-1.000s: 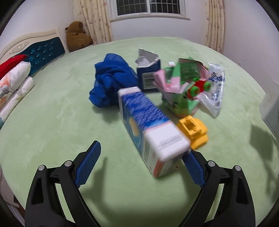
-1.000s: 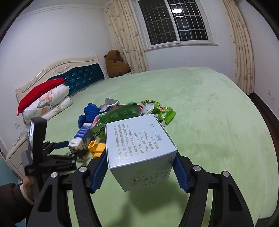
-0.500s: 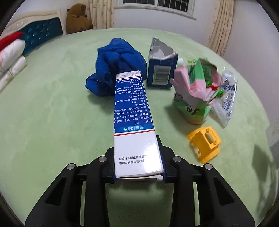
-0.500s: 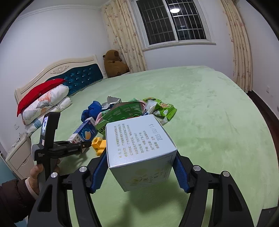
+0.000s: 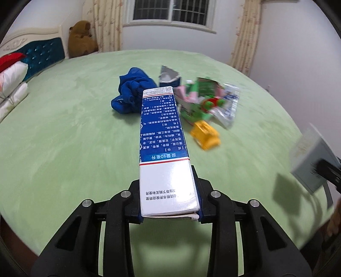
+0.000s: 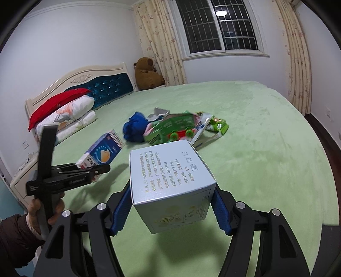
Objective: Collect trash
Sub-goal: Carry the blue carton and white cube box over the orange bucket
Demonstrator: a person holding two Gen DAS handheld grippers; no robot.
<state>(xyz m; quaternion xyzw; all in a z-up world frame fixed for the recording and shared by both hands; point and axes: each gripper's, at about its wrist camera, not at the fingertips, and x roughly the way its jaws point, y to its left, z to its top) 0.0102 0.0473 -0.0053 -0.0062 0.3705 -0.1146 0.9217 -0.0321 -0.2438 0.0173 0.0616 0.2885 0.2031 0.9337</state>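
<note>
The left gripper [image 5: 169, 209] has its jaws clenched on the near end of a long blue-and-white carton [image 5: 164, 147], whose long axis points straight forward, above the bed [image 5: 64, 138]. The right gripper [image 6: 172, 209] grasps a pale blue box [image 6: 170, 181] across its sides. The remaining trash pile [image 5: 204, 104] lies ahead of both, a little nearer to the left gripper, I think.

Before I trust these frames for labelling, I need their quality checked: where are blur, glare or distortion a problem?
Left wrist view: the yellow plastic toy piece and crumpled green wrappers are motion-smeared, and the pale blue cardboard box at the right edge is badly blurred; the long blue-and-white carton stays sharp. Right wrist view: mostly sharp, a ceiling-lamp reflection glares in the barred window, and fisheye bends the green bed cover.
</note>
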